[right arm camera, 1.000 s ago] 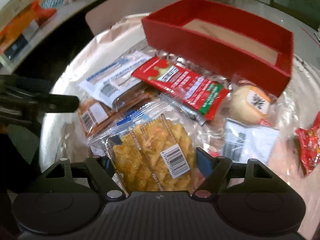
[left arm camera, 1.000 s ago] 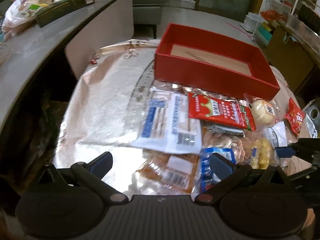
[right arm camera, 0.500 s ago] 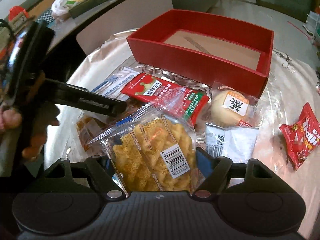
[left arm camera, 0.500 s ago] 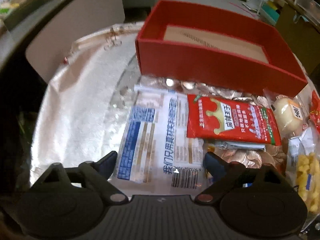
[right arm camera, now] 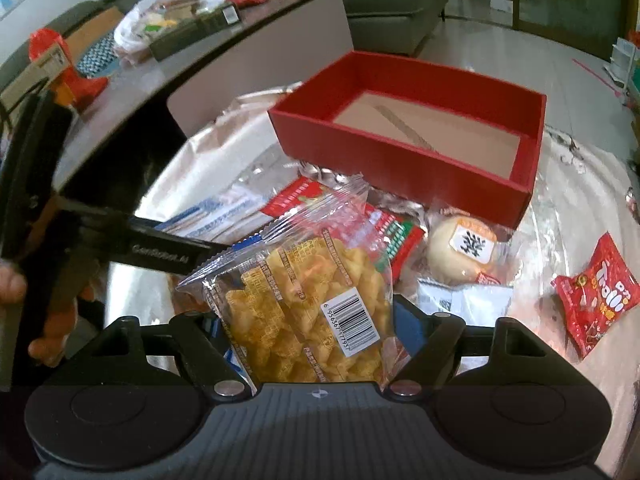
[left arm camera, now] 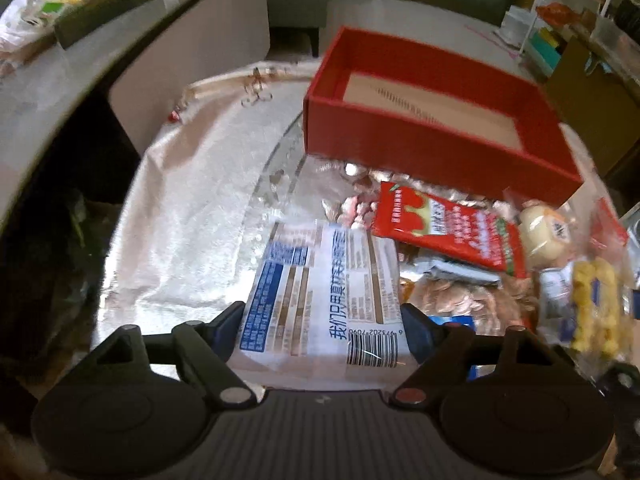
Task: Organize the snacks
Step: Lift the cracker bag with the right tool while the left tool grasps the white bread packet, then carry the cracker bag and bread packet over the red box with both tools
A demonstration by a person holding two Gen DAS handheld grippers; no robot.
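My left gripper (left arm camera: 322,330) is closing, and its pads touch the two long edges of a white and blue snack packet (left arm camera: 320,288) lying between them. My right gripper (right arm camera: 312,332) is shut on a clear bag of yellow crisps (right arm camera: 304,308) and holds it above the pile. An empty red box (left arm camera: 420,148) (right arm camera: 400,168) stands behind the snacks. A red sachet (left arm camera: 448,228) and a wrapped round bun (right arm camera: 460,252) lie in front of it. A left gripper finger (right arm camera: 160,254) reaches in from the left of the right wrist view.
A silver cloth (left arm camera: 192,220) covers the round table. A red candy packet (right arm camera: 596,296) lies at the right, and a small white packet (right arm camera: 464,300) sits near the bun. A grey counter (left arm camera: 60,92) with a plastic bag and a dark box curves along the left. A person's hand (right arm camera: 12,288) grips the left tool.
The left jaws have narrowed onto the white and blue packet, and that view has drawn back from the red box. The right gripper has lifted the crisps bag a little.
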